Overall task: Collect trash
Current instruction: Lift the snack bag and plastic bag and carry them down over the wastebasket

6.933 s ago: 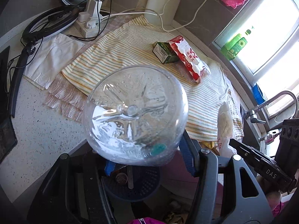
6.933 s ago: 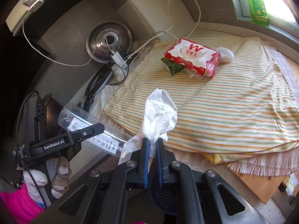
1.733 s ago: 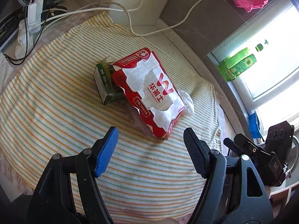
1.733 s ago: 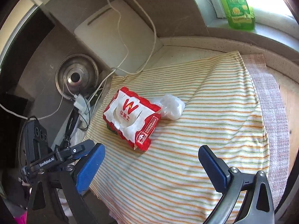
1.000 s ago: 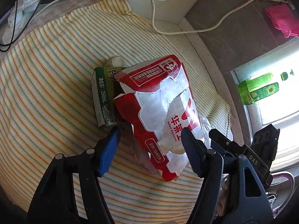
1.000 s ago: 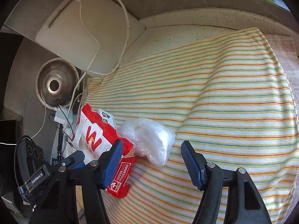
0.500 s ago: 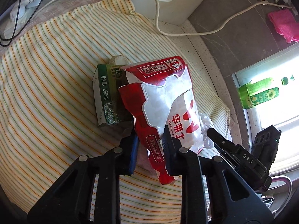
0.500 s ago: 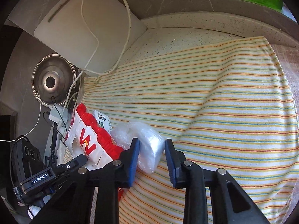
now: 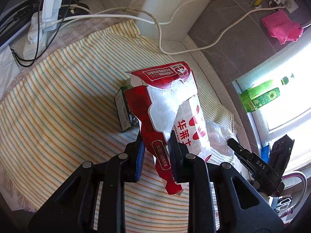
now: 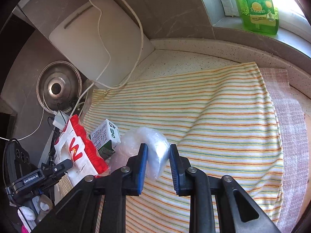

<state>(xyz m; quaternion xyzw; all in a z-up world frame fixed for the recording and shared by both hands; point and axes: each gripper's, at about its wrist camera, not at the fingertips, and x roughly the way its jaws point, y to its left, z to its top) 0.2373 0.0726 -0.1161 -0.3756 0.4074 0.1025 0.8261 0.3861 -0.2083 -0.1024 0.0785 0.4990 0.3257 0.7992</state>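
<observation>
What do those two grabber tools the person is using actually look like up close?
Both are black plastic tools. The left gripper and right gripper each have two triangular black arms with cut-out openings and silver rivets, ending in flat fingers faced with ribbed blue pads. Seen from the other tool's camera, one side block is printed "GenRobot.AI" and the other shows "DAS". No sleeves or cables on them are visible.

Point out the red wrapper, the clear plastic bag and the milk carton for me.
red wrapper (image 9: 173, 104), left wrist view, white front panel.
clear plastic bag (image 10: 155, 145), right wrist view, crumpled middle.
milk carton (image 10: 106, 135), right wrist view, printed side.
</observation>
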